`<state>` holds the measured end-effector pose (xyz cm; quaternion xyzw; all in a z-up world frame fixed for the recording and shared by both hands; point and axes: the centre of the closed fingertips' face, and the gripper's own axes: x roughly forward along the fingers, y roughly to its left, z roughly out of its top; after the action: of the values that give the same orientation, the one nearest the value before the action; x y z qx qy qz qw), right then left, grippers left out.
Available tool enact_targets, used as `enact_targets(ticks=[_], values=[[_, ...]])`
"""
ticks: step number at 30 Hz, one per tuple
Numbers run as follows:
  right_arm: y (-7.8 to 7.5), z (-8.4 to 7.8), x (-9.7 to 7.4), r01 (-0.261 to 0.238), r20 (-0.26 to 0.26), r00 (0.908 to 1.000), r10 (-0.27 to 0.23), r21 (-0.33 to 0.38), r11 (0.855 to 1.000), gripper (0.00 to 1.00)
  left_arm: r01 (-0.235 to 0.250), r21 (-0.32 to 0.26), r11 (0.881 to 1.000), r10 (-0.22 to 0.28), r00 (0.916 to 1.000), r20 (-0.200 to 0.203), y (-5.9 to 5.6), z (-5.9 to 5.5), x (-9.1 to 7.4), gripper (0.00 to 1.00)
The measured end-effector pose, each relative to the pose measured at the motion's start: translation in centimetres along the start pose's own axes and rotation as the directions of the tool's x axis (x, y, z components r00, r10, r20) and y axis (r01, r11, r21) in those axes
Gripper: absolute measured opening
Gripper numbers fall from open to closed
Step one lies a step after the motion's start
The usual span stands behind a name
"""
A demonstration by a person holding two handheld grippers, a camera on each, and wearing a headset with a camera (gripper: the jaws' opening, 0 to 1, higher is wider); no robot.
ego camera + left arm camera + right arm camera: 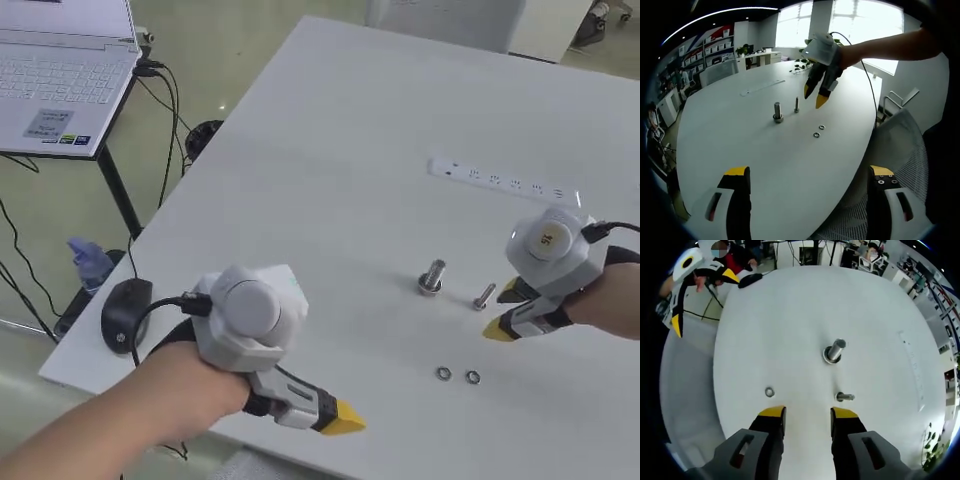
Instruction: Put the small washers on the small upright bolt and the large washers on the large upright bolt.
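Your left gripper [342, 420] sits lowest in the head view, low over the near edge of the table [330, 150]. In its own view the jaws stand wide apart with nothing between them. Your right gripper [503, 312] hovers at the right of the frame, just beside the small bolt [485, 296]. Its jaws are parted too, with bare table showing in the gap.

Two washers [457, 375] lie flat side by side in the lower right of the head view, below both bolts. The large bolt [431, 277] stands just left of the small one.

Expect the washers to be light, rigid and slick steel, lying flush on a smooth top. A straight pinch from above will likely skate them away. Try tipping one up by its rim, or nip it across the outer edge with the very tips. The bolts probably rest on their heads, so a nudge could topple them, the thin one first.

Both washers look alike at this range, so you cannot tell large from small. The broad collar at the foot of the large bolt could be its head or a washer. In the right gripper view one washer [769, 391] lies beside the left jaw tip, and the other may sit behind a jaw.
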<state>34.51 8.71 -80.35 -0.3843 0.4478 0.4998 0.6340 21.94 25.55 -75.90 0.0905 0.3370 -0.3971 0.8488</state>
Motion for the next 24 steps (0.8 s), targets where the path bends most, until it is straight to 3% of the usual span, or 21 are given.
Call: enact_targets(ticks=[13, 24], values=[[4.2, -1.6, 0.6, -0.040, -0.016, 0.9991, 0.040, -0.015, 0.999, 0.37, -0.006, -0.004, 1.000, 0.006, 1.0000, 0.001, -0.3, 0.0, -0.6, 0.97], [3.8, -2.8, 2.4, -0.040, -0.025, 0.9989, 0.040, -0.005, 0.999, 0.36, -0.006, -0.007, 1.000, 0.006, 1.0000, 0.003, -0.5, -0.2, -0.5, 0.97]])
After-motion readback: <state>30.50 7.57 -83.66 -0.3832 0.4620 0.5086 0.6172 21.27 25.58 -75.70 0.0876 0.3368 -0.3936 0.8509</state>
